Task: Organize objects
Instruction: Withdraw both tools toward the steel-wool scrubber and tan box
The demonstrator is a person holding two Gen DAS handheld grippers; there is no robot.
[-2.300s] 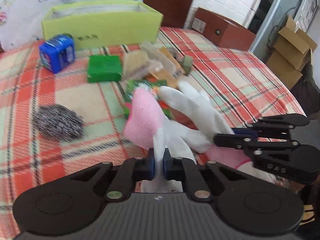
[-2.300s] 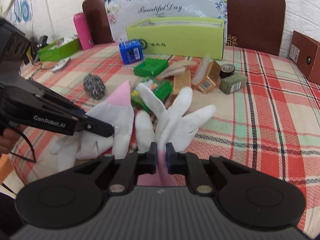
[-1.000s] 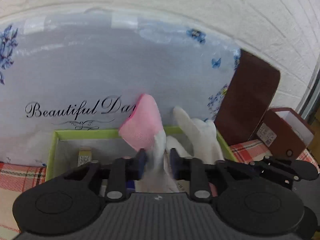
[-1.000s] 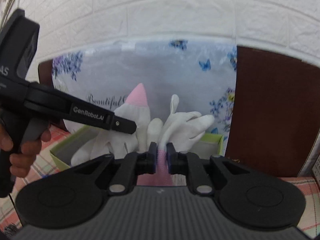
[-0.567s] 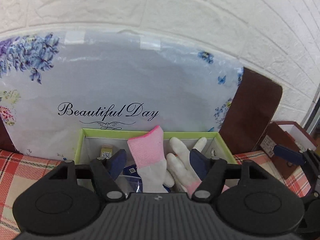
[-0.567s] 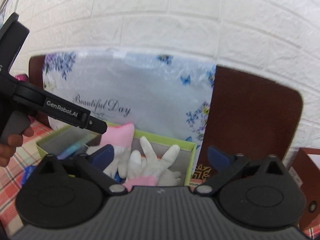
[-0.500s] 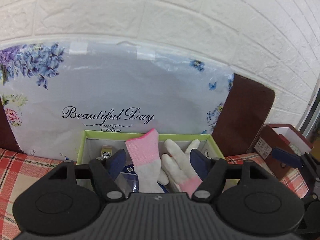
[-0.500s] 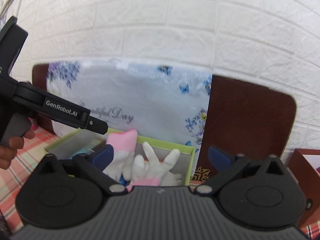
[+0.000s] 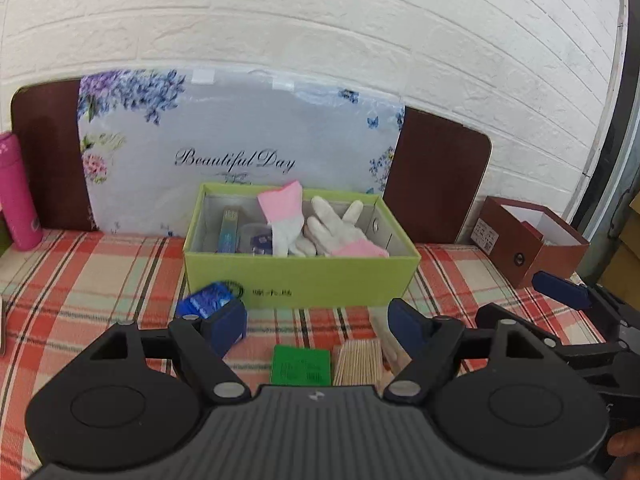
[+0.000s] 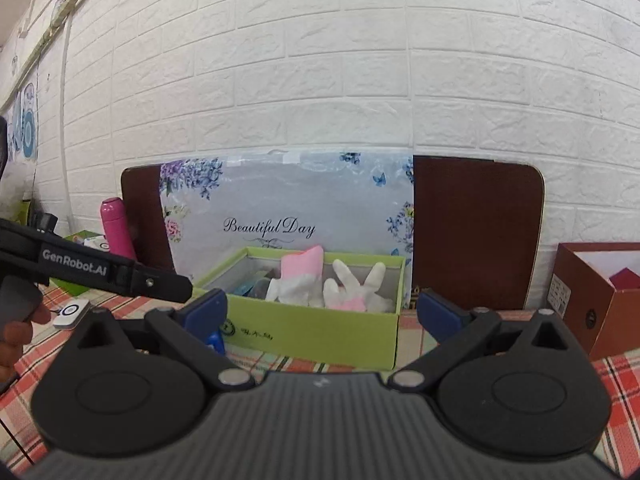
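Two white gloves with pink cuffs [image 9: 298,226] [image 10: 304,280] lie inside the lime-green box [image 9: 300,276] [image 10: 312,332], one cuff sticking up over the rim. My left gripper [image 9: 318,326] is back from the box over the checked cloth; its jaws are still opening and nothing is between them. My right gripper [image 10: 320,314] also stands open and empty, in front of the box. A blue packet [image 9: 206,300], a green pack [image 9: 301,366] and a bundle of wooden sticks [image 9: 358,362] lie on the cloth near the box's front.
A floral "Beautiful Day" bag [image 9: 236,152] leans on the brick wall behind the box. A pink bottle [image 9: 18,188] stands at the left, a brown open box [image 9: 528,236] at the right. A small white device [image 10: 72,313] lies on the cloth at left.
Both grippers let go of the gloves, which now lie in the green box. Both jaws opened wide and both hands drew back from the box, so the table items show again.
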